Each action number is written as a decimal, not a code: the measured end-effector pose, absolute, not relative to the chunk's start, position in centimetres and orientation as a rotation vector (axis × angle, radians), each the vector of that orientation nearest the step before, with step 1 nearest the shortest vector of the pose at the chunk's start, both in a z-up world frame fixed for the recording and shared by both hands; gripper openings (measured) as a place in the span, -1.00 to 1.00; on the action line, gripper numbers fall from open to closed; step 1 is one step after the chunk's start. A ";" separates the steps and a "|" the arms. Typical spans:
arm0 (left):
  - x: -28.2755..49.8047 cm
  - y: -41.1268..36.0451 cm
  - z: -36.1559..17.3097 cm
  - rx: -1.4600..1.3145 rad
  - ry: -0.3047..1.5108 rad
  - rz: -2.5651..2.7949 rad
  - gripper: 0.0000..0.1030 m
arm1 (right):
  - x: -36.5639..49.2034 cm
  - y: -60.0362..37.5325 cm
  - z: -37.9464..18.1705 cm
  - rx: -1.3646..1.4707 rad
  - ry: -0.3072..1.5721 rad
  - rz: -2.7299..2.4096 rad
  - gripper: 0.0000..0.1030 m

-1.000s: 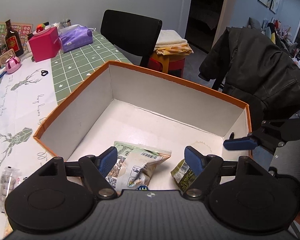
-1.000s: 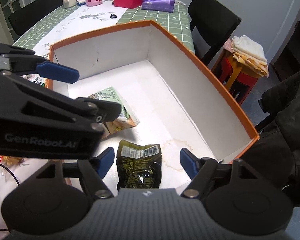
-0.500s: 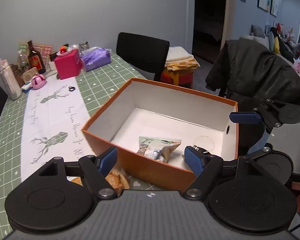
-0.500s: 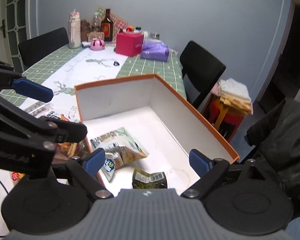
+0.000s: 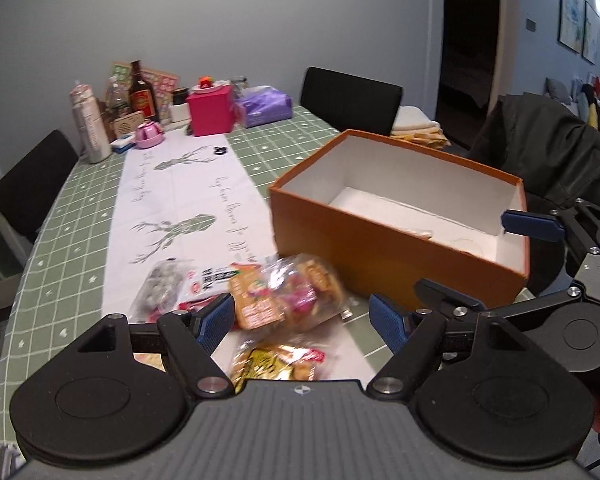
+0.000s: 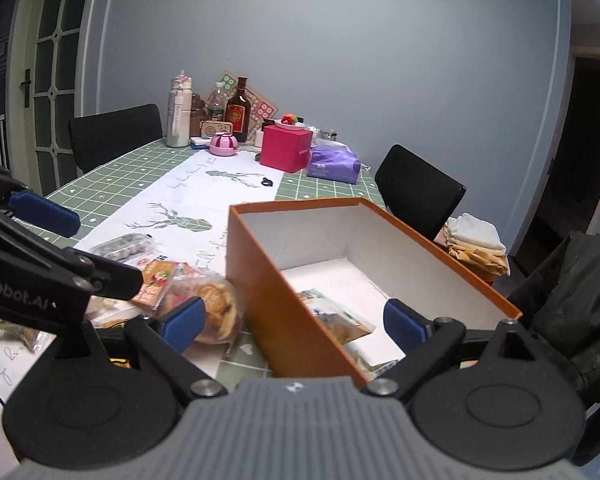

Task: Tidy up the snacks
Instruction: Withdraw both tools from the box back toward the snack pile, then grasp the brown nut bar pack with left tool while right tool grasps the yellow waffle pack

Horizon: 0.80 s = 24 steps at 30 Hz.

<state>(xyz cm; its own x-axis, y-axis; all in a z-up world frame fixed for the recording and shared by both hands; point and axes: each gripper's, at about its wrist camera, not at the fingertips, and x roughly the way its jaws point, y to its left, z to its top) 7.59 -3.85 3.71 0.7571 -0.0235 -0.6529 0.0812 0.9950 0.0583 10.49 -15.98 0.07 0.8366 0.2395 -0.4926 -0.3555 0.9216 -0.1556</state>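
An orange box [image 5: 380, 252] with white inside stands on the table's right side. In the right wrist view a green-and-white snack packet [image 6: 332, 314] lies on the floor of the orange box [image 6: 256, 280]. Several loose snack packets [image 5: 284, 294] lie heaped on the table left of the box. My left gripper [image 5: 302, 318] hovers open over that heap, holding nothing. My right gripper [image 6: 292, 324] hangs in front of the box's near corner, its jaws opening and holding nothing. A clear bag of biscuits [image 6: 212, 304] lies by its left finger.
At the table's far end stand a pink box [image 5: 210, 114], a purple tissue pack [image 5: 266, 106] and bottles [image 5: 142, 94]. Black chairs [image 5: 350, 98] flank the table. A dark jacket [image 5: 560, 160] hangs right of the box. A stool with folded cloths [image 6: 476, 240] stands beyond it.
Both grippers have drawn back out of the box toward the near table edge. The right jaws have widened, leaving a dark packet in the box. The snack heap has come into view.
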 end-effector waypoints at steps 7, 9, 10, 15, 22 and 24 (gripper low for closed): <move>5.2 -0.3 2.0 0.007 0.708 -0.025 0.74 | 9.8 -14.1 -2.5 -0.218 0.540 0.321 0.85; 4.6 0.5 1.4 -0.009 0.723 -0.015 0.74 | 9.8 -13.6 -3.2 -0.211 0.561 0.327 0.85; 4.4 0.9 1.1 -0.020 0.731 -0.009 0.74 | 9.9 -13.4 -3.4 -0.208 0.571 0.332 0.85; 4.2 3.2 -0.4 -0.091 0.786 0.036 0.74 | 10.2 -11.8 -4.4 -0.211 0.609 0.367 0.86; 4.1 5.5 -1.9 -0.151 0.822 0.055 0.74 | 10.8 -10.3 -5.4 -0.211 0.642 0.403 0.86; 4.3 5.8 -2.3 -0.164 0.837 0.047 0.74 | 11.0 -9.9 -5.8 -0.205 0.656 0.417 0.85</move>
<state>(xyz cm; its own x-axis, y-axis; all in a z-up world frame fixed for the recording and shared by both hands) 4.30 5.79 -2.29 0.6698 -0.0229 -0.7422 -0.1058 0.9864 -0.1259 11.01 -9.94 -5.79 0.7139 0.3098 -0.6280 -0.4373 0.8977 -0.0542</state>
